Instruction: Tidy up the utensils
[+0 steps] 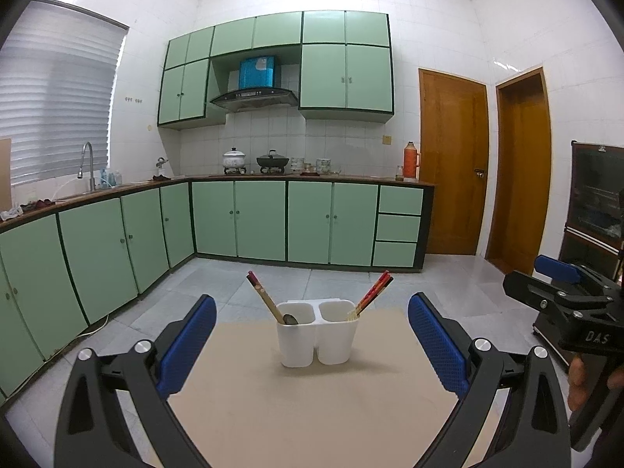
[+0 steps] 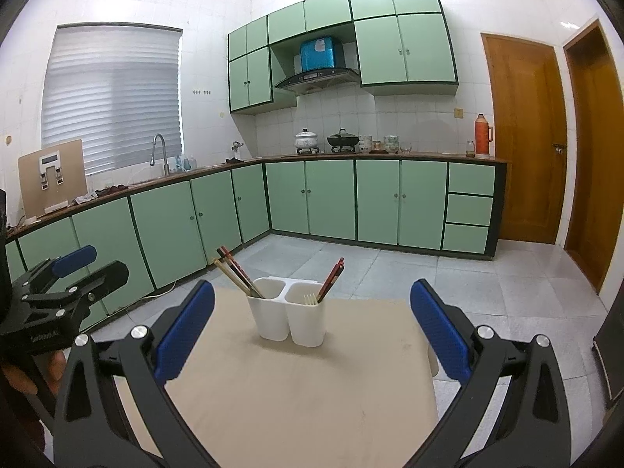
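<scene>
A white two-compartment utensil holder (image 1: 318,337) stands on a beige table (image 1: 312,409); it also shows in the right wrist view (image 2: 290,314). Its left cup holds chopsticks (image 1: 264,295) and a dark spoon (image 1: 290,319). Its right cup holds red chopsticks (image 1: 374,292) and a pale fork (image 1: 352,315). My left gripper (image 1: 312,335) is open and empty, a short way in front of the holder. My right gripper (image 2: 312,327) is open and empty, also in front of it. Each gripper shows at the edge of the other's view: the right gripper (image 1: 561,284) and the left gripper (image 2: 74,269).
Green kitchen cabinets (image 1: 273,222) with a countertop run along the back and left walls beyond a tiled floor (image 1: 218,284). A dark glass-door cabinet (image 1: 596,202) stands to the right. Two wooden doors (image 1: 454,163) are at the back right.
</scene>
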Demonstrator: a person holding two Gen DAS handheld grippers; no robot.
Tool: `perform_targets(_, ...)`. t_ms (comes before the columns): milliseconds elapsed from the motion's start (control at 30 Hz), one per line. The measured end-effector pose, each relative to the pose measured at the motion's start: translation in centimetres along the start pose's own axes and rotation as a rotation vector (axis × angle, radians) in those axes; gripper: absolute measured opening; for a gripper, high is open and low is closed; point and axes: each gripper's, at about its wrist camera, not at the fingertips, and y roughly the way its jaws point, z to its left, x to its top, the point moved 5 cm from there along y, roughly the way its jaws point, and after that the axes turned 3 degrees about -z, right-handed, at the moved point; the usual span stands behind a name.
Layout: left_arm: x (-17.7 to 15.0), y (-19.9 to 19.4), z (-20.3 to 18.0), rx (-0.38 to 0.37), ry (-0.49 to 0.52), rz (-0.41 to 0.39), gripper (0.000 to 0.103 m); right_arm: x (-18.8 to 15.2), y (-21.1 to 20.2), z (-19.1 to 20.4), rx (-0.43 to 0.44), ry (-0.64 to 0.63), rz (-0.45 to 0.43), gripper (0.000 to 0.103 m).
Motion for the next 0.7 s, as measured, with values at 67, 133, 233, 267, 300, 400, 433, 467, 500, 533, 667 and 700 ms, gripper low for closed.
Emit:
perform_targets(67, 0.00, -0.20, -0.07, 0.000, 0.002, -0.003, 0.097, 0.02, -0.06, 0.13, 0.001, -0.005, -0.002, 0.098)
perform_targets(133, 0.00, -0.29, -0.18, -0.001, 0.001, -0.004, 0.097, 0.00, -0.09, 0.23, 0.001, -0.006, -0.003, 0.098)
perform_targets(233, 0.01, -0.39, -0.28, 0.000, 0.002, -0.006, 0.097, 0.08, 0.01, 0.32, 0.003, -0.008, -0.005, 0.098)
perform_targets(267, 0.05, -0.46, -0.33, 0.001, 0.002, -0.007, 0.097, 0.04, -0.04, 0.34, 0.002, -0.010, -0.005, 0.098)
perform_targets(300, 0.09, -0.41, -0.33, 0.001, 0.002, -0.007, 0.097, 0.01, -0.04, 0.33, 0.002, -0.011, -0.005, 0.098)
perform_targets(400, 0.08, -0.41, -0.34, 0.002, 0.002, -0.008, 0.097, 0.00, -0.05, 0.35, 0.002, -0.010, -0.005, 0.098)
perform_targets(433, 0.07, -0.46, -0.38, 0.002, 0.002, -0.008, 0.097, 0.02, -0.02, 0.39, 0.003, -0.010, -0.006, 0.098)
perform_targets(467, 0.04, -0.50, -0.44, 0.003, 0.001, -0.008, 0.097, -0.01, -0.05, 0.44, 0.003, -0.012, -0.005, 0.098)
perform_targets(500, 0.02, -0.49, -0.52, 0.003, 0.001, -0.007, 0.097, 0.00, -0.05, 0.49, 0.003, -0.014, -0.005, 0.098)
perform_targets(533, 0.08, -0.51, -0.58, 0.003, 0.000, -0.007, 0.097, 0.01, -0.04, 0.54, 0.002, -0.017, -0.005, 0.098)
perform_targets(667, 0.13, -0.54, -0.54, 0.002, 0.001, -0.008, 0.097, 0.03, -0.01, 0.59, 0.003, -0.018, -0.005, 0.098)
perform_targets(700, 0.13, -0.54, -0.54, 0.002, 0.001, -0.008, 0.097, 0.02, -0.01, 0.59, 0.003, -0.019, -0.004, 0.098)
